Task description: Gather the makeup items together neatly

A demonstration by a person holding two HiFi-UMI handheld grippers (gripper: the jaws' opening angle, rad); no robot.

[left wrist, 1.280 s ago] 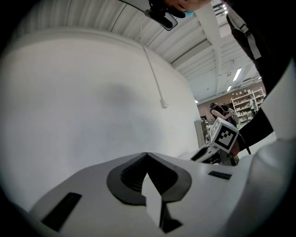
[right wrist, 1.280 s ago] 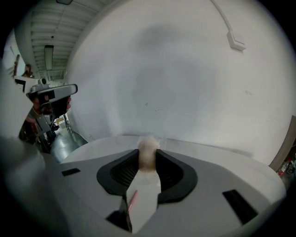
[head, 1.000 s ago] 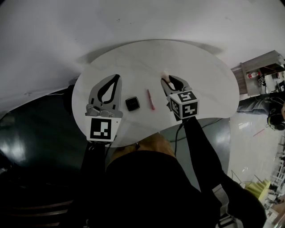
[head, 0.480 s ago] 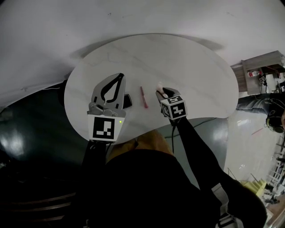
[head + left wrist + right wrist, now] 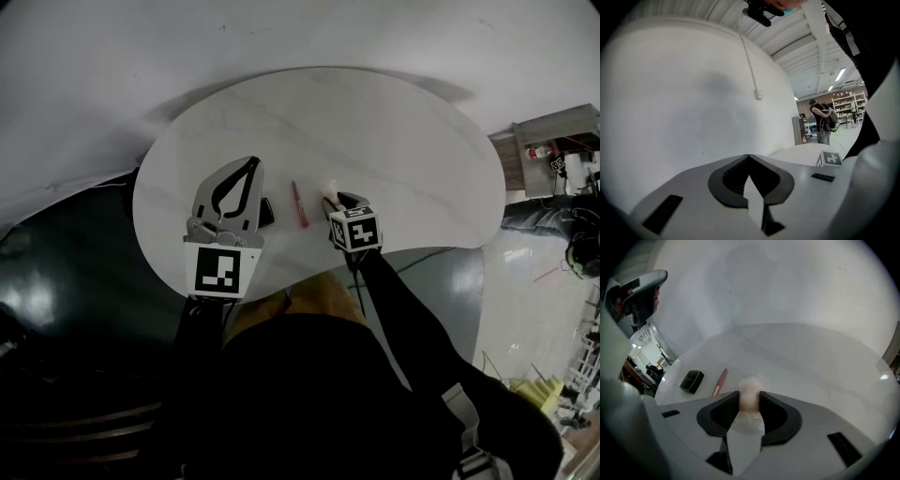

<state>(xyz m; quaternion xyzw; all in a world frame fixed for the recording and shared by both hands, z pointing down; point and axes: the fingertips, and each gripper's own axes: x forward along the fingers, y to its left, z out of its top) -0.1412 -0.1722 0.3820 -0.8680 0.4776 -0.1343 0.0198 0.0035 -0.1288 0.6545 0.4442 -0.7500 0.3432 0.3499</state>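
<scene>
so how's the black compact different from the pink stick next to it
The black compact is a squat box with rounded corners; the pink stick is long and thin. The compact is dark, the stick light pink. Both lie flat on the white table, side by side but not touching.

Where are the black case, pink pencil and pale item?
black case (image 5: pixel 691 380): right gripper view, lid centre.
pink pencil (image 5: pixel 720 382): right gripper view, mid barrel.
pale item (image 5: pixel 749 393): right gripper view, end between jaws.
</scene>
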